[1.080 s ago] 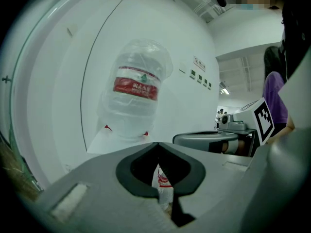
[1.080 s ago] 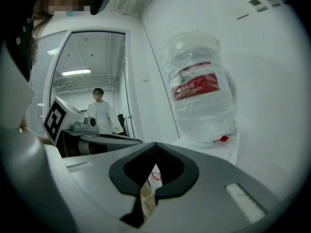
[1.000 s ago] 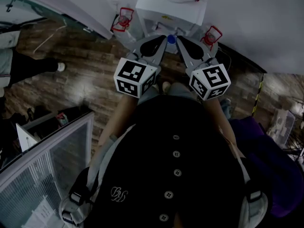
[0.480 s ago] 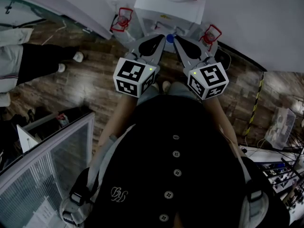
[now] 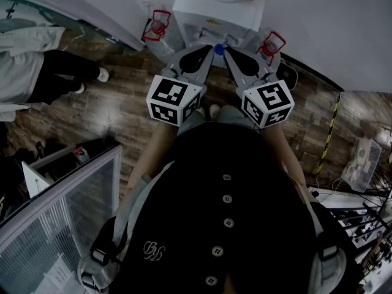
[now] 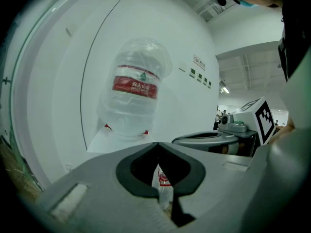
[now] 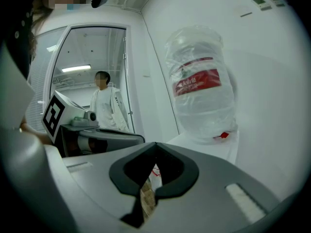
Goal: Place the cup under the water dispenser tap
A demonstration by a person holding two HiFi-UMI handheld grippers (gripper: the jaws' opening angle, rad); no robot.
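Observation:
The white water dispenser [image 5: 217,8] stands against the wall straight ahead, with a big clear bottle [image 6: 136,89] with a red label upside down on top of it; the same bottle [image 7: 201,89] shows in the right gripper view. My left gripper [image 5: 207,49] and right gripper [image 5: 226,49] point at the dispenser's front side by side. Both have their jaws shut with nothing held. A small blue round thing [image 5: 218,49] shows between their tips; I cannot tell what it is. No cup is in sight. A small red-labelled bottle [image 6: 163,183] shows through the left jaws' opening.
Red items [image 5: 160,23] [image 5: 274,43] sit on the wooden floor on either side of the dispenser. A person in white and dark clothes [image 5: 37,60] stands at the left. A glass-walled box [image 5: 61,213] is at lower left, cluttered gear [image 5: 361,164] at right.
The person at the left has stepped further into the head view. Both grippers have stayed where they were, jaws unchanged.

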